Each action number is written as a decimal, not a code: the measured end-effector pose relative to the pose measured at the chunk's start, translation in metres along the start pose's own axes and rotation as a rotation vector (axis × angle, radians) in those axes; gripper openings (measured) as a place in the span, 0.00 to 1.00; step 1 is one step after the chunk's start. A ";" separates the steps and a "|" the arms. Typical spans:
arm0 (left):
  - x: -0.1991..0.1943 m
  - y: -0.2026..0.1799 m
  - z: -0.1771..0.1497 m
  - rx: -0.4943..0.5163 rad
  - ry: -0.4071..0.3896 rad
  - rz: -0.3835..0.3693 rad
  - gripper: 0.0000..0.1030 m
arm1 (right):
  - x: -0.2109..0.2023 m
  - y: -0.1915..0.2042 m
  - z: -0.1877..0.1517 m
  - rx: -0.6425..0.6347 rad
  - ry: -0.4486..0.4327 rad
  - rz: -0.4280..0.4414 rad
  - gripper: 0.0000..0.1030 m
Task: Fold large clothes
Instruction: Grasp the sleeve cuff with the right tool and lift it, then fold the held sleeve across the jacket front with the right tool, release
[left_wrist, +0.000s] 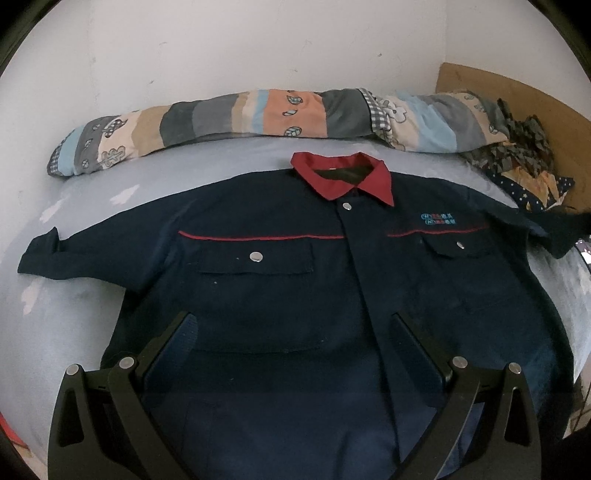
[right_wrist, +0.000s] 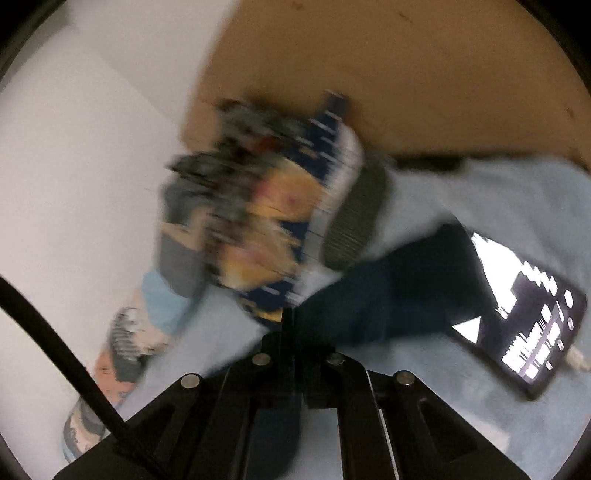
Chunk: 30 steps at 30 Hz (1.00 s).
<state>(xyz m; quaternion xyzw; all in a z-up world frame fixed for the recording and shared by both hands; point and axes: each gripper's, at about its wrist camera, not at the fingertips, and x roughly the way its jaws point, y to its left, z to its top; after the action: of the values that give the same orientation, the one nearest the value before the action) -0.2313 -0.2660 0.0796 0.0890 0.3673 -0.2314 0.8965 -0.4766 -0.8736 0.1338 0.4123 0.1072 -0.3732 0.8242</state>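
Note:
A navy work jacket (left_wrist: 280, 280) with a red collar (left_wrist: 343, 177) lies flat, front up, on a light blue bed (left_wrist: 74, 295). Its left sleeve (left_wrist: 48, 258) is spread out; its right sleeve (left_wrist: 557, 229) runs off to the right. My left gripper (left_wrist: 291, 325) is open and empty, hovering over the jacket's lower front. In the blurred right wrist view, my right gripper (right_wrist: 288, 317) is shut on the navy sleeve (right_wrist: 388, 288), which stretches up and right from the fingertips.
A rolled patchwork quilt (left_wrist: 258, 114) lies along the white wall behind the jacket. A pile of patterned fabric (left_wrist: 524, 158) sits at the brown headboard (left_wrist: 517, 96), also seen in the right wrist view (right_wrist: 266, 206). A lit phone (right_wrist: 528, 317) lies on the bed beside the sleeve.

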 end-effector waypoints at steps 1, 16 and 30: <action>-0.002 0.000 0.000 -0.001 -0.005 -0.002 1.00 | -0.003 0.017 0.007 -0.018 -0.005 0.026 0.03; -0.044 0.035 0.007 -0.097 -0.088 0.010 1.00 | -0.097 0.391 -0.124 -0.570 0.109 0.572 0.03; -0.069 0.097 0.002 -0.250 -0.103 0.076 1.00 | 0.012 0.385 -0.497 -0.957 0.686 0.387 0.22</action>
<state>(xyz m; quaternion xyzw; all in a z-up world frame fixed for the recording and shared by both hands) -0.2268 -0.1574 0.1283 -0.0217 0.3433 -0.1540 0.9263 -0.1322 -0.3555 0.0421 0.1053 0.4447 0.0265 0.8891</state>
